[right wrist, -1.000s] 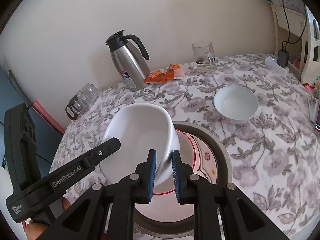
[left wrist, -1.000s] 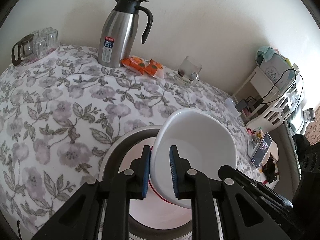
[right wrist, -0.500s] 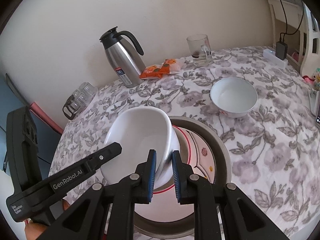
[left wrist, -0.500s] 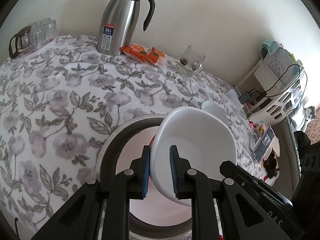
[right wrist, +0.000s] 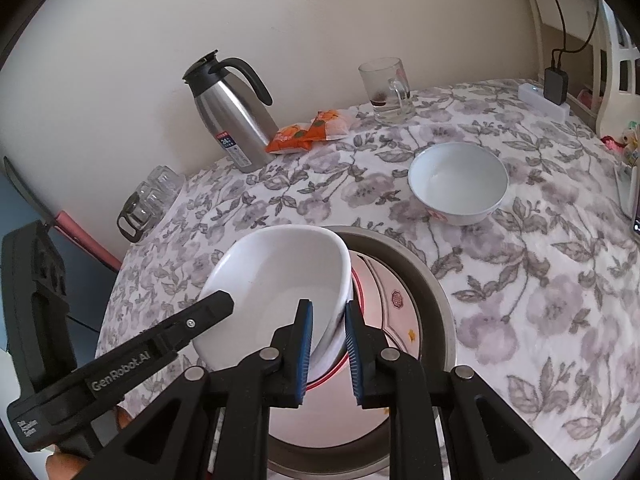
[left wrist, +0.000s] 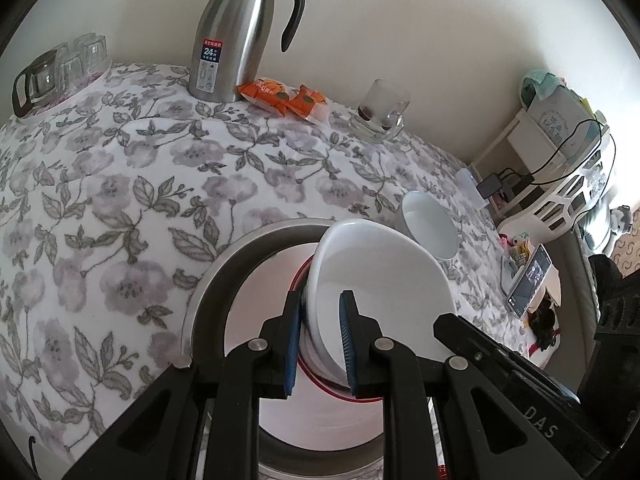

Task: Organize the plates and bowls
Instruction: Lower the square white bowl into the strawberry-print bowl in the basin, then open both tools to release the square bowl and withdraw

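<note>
**Two grippers, one white bowl held over the steel basin**

Two white ceramic bowls are in view: the wide white bowl (left wrist: 380, 280) held between both tools, and a smaller white footed bowl (right wrist: 458, 182) standing on the floral tablecloth (left wrist: 120, 200) ahead and to the right of the right gripper (right wrist: 327, 354). One round stainless-steel basin (right wrist: 436, 300) lies directly beneath both grippers, with one red-rimmed white plate (right wrist: 384, 304) inside it. Further ahead stand one steel thermos jug (left wrist: 230, 40), two orange snack packets (left wrist: 284, 98), one glass mug (right wrist: 386, 92) and a cluster of upturned glasses (left wrist: 56, 70).

The left gripper (left wrist: 320, 344) is clamped narrowly on the wide bowl's rim, its blue pads (left wrist: 294, 344) on either side of the wall. The right gripper pinches the opposite rim, jaws nearly closed with the wall between them. The bowl sits tilted, low over the plate; whether it touches the plate cannot be told.

Compared with a second ago, the bowl sits lower against the basin, and the smaller bowl has come into the left wrist view beyond the held one. Both grips are unchanged.
</note>
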`<state>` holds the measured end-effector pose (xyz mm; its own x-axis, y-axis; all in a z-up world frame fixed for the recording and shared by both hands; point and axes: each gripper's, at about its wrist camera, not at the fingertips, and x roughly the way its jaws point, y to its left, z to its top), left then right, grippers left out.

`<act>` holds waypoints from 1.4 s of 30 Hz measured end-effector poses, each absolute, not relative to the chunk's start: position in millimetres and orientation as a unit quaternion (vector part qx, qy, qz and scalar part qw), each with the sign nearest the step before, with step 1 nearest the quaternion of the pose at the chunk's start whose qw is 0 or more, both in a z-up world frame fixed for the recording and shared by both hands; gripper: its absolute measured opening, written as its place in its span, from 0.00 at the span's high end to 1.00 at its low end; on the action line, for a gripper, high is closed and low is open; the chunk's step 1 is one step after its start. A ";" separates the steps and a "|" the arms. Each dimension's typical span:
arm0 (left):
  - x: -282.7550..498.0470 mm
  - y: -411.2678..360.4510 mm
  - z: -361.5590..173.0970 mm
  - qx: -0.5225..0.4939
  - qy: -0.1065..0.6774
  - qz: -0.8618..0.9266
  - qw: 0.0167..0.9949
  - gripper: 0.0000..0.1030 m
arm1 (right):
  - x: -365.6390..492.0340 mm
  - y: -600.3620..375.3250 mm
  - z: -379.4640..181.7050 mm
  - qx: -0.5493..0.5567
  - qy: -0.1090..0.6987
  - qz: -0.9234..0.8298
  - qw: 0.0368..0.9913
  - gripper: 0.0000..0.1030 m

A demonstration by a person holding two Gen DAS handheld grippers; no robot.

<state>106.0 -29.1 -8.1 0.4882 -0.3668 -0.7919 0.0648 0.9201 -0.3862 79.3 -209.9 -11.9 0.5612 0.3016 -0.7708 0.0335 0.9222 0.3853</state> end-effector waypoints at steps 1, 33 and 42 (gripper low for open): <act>106.1 -29.0 -7.7 -0.154 0.489 -0.128 0.849 0.83 | 80.0 -210.4 -13.5 0.182 0.463 0.077 0.864 0.81; 109.5 -26.0 -12.5 -0.159 0.495 -0.120 0.846 0.83 | 81.3 -209.0 -18.7 0.177 0.467 0.080 0.863 0.81; 103.3 -17.7 8.0 -0.160 0.450 -0.101 0.873 0.80 | 74.7 -209.4 -1.0 0.171 0.431 0.075 0.883 0.81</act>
<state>103.3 -17.7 8.0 0.5755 -0.3196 -0.7528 0.0322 0.9286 -0.3696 74.7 -209.4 -1.0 0.6180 0.2790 -0.7350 0.0157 0.9303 0.3664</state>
